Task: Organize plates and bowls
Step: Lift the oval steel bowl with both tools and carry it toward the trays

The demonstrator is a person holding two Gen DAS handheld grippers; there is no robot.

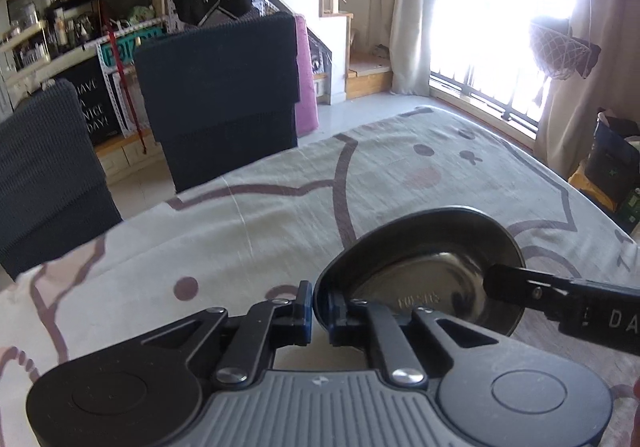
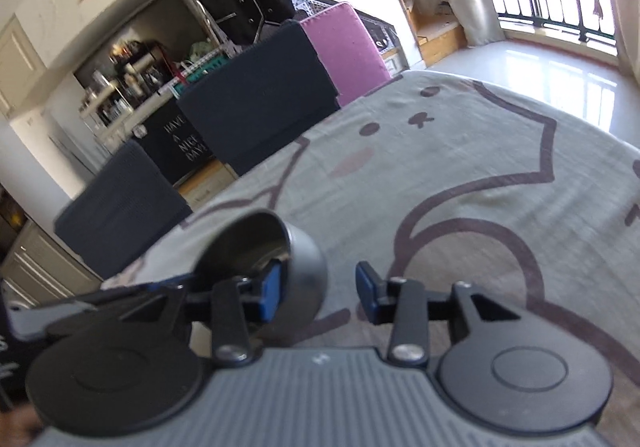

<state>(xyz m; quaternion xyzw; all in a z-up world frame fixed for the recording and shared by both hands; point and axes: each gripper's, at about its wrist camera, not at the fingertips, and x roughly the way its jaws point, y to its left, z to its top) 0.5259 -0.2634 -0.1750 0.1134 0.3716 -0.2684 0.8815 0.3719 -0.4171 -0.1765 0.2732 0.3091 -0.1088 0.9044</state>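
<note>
A steel bowl [image 1: 424,275] is tilted over the patterned tablecloth, its opening turned toward the left wrist camera. My left gripper [image 1: 320,313] is shut on the bowl's near rim, one blue pad outside and one inside. From the right, a finger [image 1: 508,281] of my right gripper reaches into the bowl. In the right wrist view the bowl [image 2: 308,267] leans on its side. My right gripper [image 2: 320,285] straddles the wall with open jaws: the left pad is inside and the right pad stands clear of the outer wall.
The table [image 1: 280,215] carries a grey cloth with a cartoon print. Two dark covered chairs [image 1: 224,95] and a pink one [image 2: 348,47] line its far edge. A window with a railing [image 1: 492,95] and floor lie beyond the right edge.
</note>
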